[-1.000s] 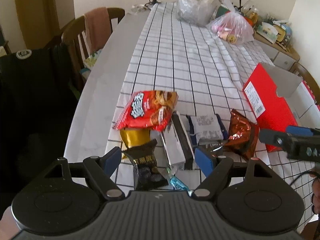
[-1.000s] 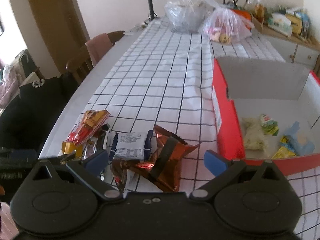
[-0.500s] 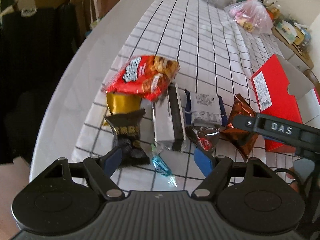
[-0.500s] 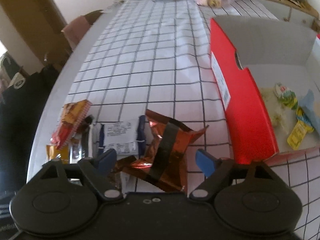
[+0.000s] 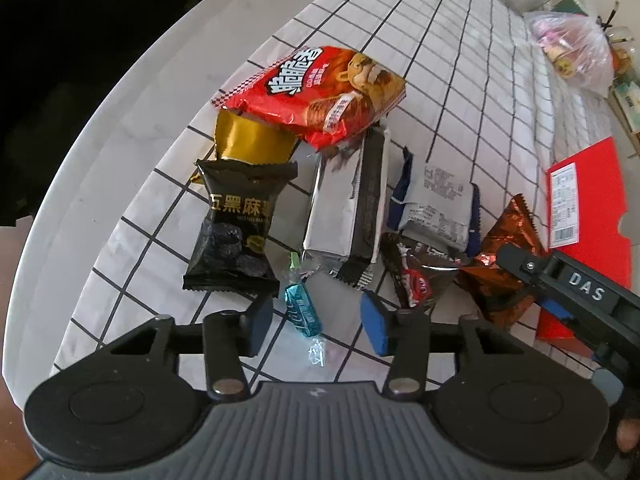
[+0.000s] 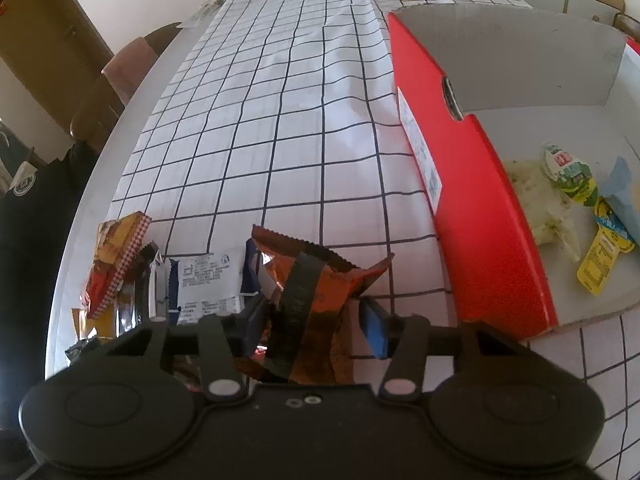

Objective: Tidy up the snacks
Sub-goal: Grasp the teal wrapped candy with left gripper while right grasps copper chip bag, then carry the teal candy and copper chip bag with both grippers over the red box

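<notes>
my right gripper [image 6: 310,330] has just been closing and has dropped onto the copper packet [image 6: 308,284]; its jaws now straddle the packet, though i cannot tell if the pads press yet. my left gripper [image 5: 316,320] has also just been closing, lower than a second ago, unclamped around the teal candy [image 5: 303,308] near the table's [image 5: 120,128] near edge. both picks look ready; the red box [image 6: 472,216] sits just right.

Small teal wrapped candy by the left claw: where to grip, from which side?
Grip the teal candy across its plump middle, from above. It lies flat on the tablecloth, long axis pointing away from the left claw, which straddles it; the twisted ends look too flimsy.
</notes>
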The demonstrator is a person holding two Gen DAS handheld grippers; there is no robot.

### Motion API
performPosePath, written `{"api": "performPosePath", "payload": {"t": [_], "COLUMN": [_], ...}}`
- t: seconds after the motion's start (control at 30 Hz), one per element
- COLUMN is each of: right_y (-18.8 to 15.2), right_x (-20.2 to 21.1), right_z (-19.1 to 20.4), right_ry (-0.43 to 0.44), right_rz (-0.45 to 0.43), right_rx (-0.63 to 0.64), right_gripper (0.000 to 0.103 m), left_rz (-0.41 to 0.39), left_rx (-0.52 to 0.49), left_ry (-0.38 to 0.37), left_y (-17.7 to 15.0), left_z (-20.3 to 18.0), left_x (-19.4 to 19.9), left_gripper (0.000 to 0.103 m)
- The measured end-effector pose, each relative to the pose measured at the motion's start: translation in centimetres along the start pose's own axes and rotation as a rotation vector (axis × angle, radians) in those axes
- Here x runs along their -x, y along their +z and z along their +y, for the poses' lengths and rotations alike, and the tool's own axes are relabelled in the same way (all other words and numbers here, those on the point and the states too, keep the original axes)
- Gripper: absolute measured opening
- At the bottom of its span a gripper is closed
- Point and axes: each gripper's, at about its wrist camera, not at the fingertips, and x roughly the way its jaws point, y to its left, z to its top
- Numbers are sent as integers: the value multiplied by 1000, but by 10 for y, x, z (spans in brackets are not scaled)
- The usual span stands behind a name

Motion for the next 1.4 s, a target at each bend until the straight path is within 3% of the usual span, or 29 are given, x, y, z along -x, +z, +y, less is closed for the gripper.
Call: {"api": "performPosePath", "payload": {"t": [0.23,0.37,0.83,1.17,1.4], "right_y": [0,0,-11,-16,-12], "right_x": [-1,0,23,72,117], "right_z": [0,-2,-1,-13,-23], "right_ry": [13,4,-10,26,43], "right_rz": [5,-10,-65,-122,-196], "right_rx": [16,13,30,-16,-5], "right_gripper": [38,37,34,34,34], "left_rz": [2,5,-2,-17,-96], "left_rx": [9,-4,-67,-135,-235], "left_ry": [32,38,-19,-90,-165], "left_y": [1,1,-2,-1,2], "left_z": [0,1,6,2,-25], "left_x": [-6,-7,8,31,70], "left_gripper": [33,17,11,11,11]}}
